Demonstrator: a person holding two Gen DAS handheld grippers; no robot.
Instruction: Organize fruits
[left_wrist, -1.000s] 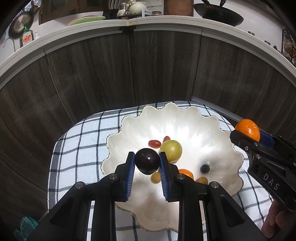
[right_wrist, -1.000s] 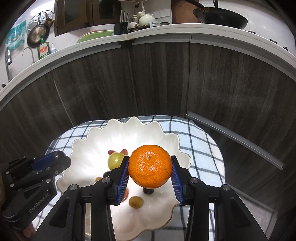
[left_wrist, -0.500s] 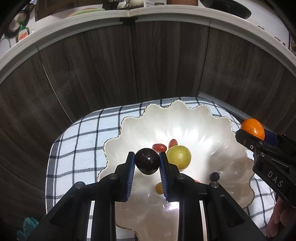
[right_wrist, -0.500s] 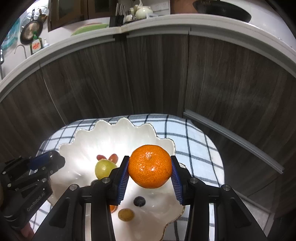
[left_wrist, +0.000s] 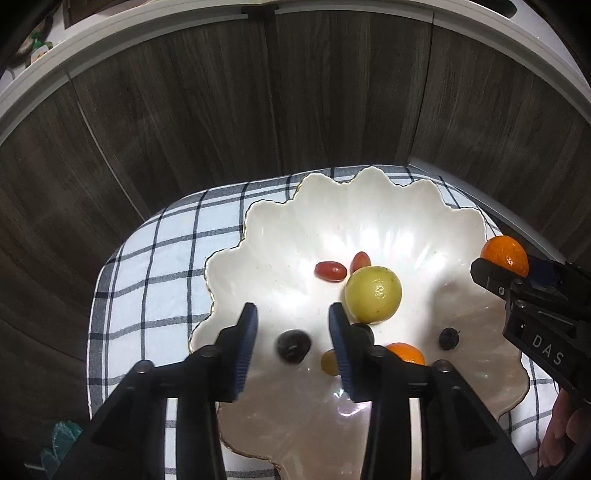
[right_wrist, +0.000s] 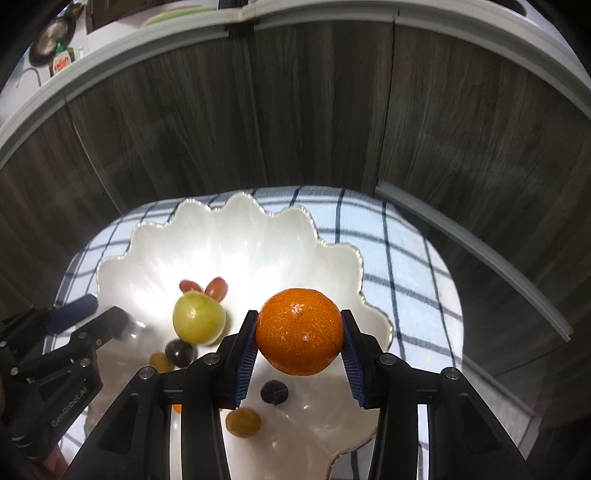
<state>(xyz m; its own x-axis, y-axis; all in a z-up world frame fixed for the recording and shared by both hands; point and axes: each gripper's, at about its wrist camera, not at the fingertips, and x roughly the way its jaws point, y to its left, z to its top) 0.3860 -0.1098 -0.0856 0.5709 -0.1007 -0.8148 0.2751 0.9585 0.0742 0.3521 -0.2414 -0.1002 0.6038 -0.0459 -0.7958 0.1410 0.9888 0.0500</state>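
A: Left wrist view. What differs from half a second ago?

B: The left gripper (left_wrist: 291, 325) then clamped a dark plum (left_wrist: 294, 346) between its blue pads. Its jaws have just been opening and now stand apart; the plum is clear of both pads and appears to lie in the scalloped white bowl (left_wrist: 280, 236), below and between the fingertips, slightly blurred.

A: What else lies in the bowl?

B: A yellow-green round fruit (left_wrist: 373, 294) near the centre, two red grapes (left_wrist: 330, 271) just behind it, a small dark berry (left_wrist: 448, 337) to its right, an orange fruit (left_wrist: 405, 352) and a small yellow fruit (left_wrist: 330, 362) partly hidden behind the right finger of the left gripper. The bowl stands on a blue-checked white cloth (left_wrist: 155, 280), which fills more of the view than before.

A: Right wrist view. State of the tool?

B: The right gripper (right_wrist: 298, 334) is clamped on a mandarin (right_wrist: 298, 331), a pad pressed to each flank, as in both earlier frames. The mandarin hangs over the bowl's right half, above the berry, whereas a second ago it hung nearer the bowl's front rim. The cupboard fronts (right_wrist: 295, 110) behind are unchanged

A: Are the two tools touching?

B: No; each shows at the edge of the other's view, well apart
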